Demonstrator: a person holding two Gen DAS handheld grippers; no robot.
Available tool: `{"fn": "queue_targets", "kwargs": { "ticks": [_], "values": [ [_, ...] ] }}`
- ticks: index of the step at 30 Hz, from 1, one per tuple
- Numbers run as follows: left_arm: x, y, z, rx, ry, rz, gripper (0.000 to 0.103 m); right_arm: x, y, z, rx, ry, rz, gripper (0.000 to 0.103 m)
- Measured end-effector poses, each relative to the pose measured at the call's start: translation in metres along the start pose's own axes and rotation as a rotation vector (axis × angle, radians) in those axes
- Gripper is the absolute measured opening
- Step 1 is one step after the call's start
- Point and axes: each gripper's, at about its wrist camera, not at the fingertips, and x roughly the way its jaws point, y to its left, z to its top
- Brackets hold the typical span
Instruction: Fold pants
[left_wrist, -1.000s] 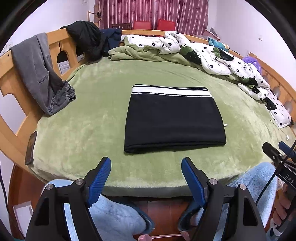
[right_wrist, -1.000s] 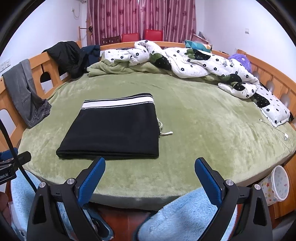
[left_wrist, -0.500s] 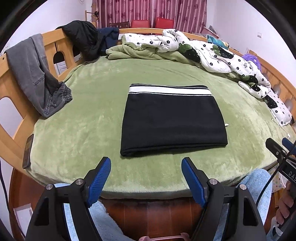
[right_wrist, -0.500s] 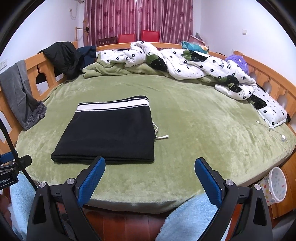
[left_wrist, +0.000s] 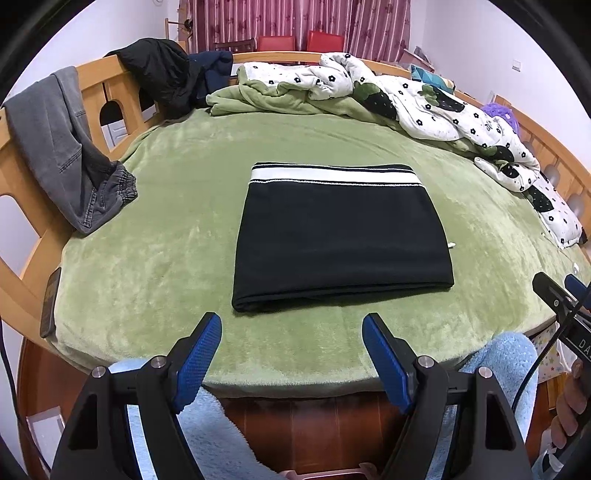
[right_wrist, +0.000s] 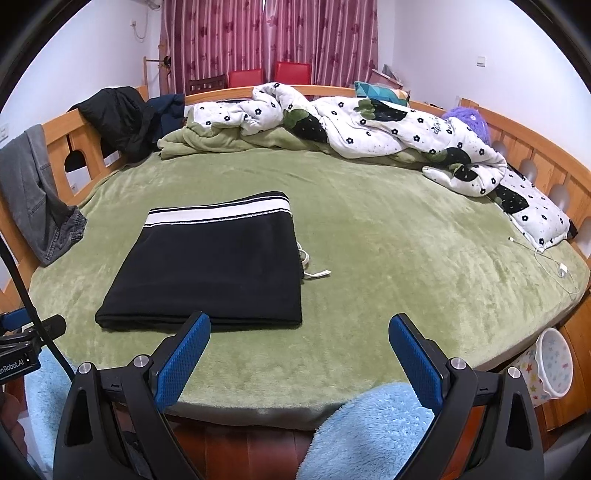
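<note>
In my left wrist view the black pants (left_wrist: 341, 236) sit in the middle of the frame, folded into a flat rectangle on the green bed cover (left_wrist: 166, 229). Their white striped waistband (left_wrist: 334, 175) runs along the far edge, and the thick folded edge faces me. My left gripper (left_wrist: 291, 328) hangs at the bottom centre of the frame with its blue pads (left_wrist: 197, 360) spread wide and nothing between them; both tips are short of the near edge of the pants and touch no cloth.

In my right wrist view the same pants (right_wrist: 214, 266) lie left of centre. A white drawstring (right_wrist: 314, 273) pokes out from their right side onto the cover. My right gripper (right_wrist: 299, 328) is at the bottom of that frame, jaws wide apart and holding nothing. Its left pad (right_wrist: 181, 362) overlaps the near right corner of the pants in the picture, but I cannot tell whether it touches them.

A grey pair of jeans (left_wrist: 62, 147) hangs over the wooden bed rail (left_wrist: 11, 184) at the left of the frame, and a black jacket (left_wrist: 159, 77) is draped over the rail at the upper left. A white flower-print quilt (left_wrist: 436, 107) is bunched along the far side and down the right. A dark phone (left_wrist: 50, 306) lies at the left edge of the cover. In the right view a white charging cable (right_wrist: 554, 262) trails at the right edge of the bed, and a star-patterned bin (right_wrist: 550, 369) stands at the lower right. Light blue fleece (right_wrist: 369, 428) fills the bottom of the frame between the gripper's arms.
</note>
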Motion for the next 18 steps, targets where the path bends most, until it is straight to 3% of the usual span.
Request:
{"fn": "queue_targets", "kwargs": {
  "ticks": [18],
  "values": [
    [-0.0078,0.0079,-0.0019,-0.007,-0.014,0.018,0.077,-0.0042,0.0048,0.0000,0.000,-0.003,0.014,0.096]
  ]
}}
